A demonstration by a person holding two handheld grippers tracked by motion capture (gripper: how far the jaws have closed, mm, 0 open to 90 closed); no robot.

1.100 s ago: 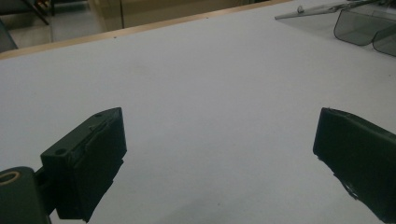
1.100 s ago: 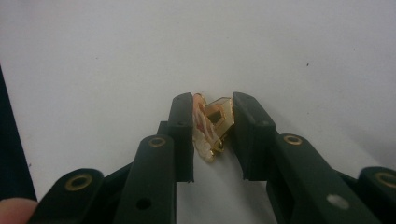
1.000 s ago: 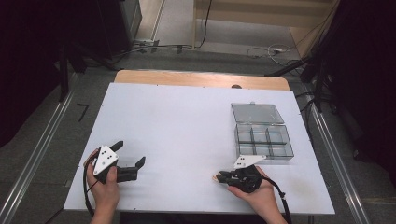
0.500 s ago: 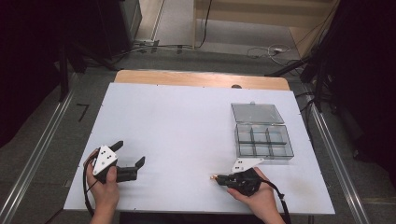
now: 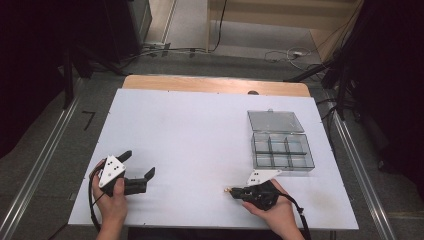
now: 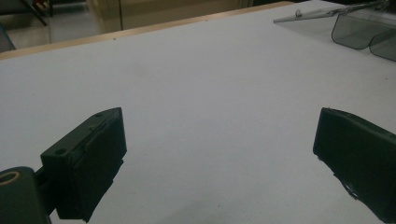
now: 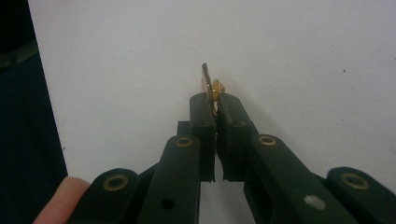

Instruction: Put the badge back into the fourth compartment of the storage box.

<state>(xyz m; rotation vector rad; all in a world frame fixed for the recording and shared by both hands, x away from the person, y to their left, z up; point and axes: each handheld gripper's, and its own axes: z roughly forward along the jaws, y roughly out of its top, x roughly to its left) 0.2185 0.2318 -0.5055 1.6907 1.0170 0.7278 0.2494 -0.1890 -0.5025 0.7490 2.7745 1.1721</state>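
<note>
Right gripper view: right gripper (image 7: 215, 103) clamps small brass part (image 7: 211, 86), long axis pointing away

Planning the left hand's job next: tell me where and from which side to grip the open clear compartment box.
Probably grip the clear compartment box across its tray's short left wall, coming from the table's open middle. Its lid lies flat on the far side, blocking that edge. The left gripper stands open and apart from it; the right gripper is shut on a small brass part.
</note>
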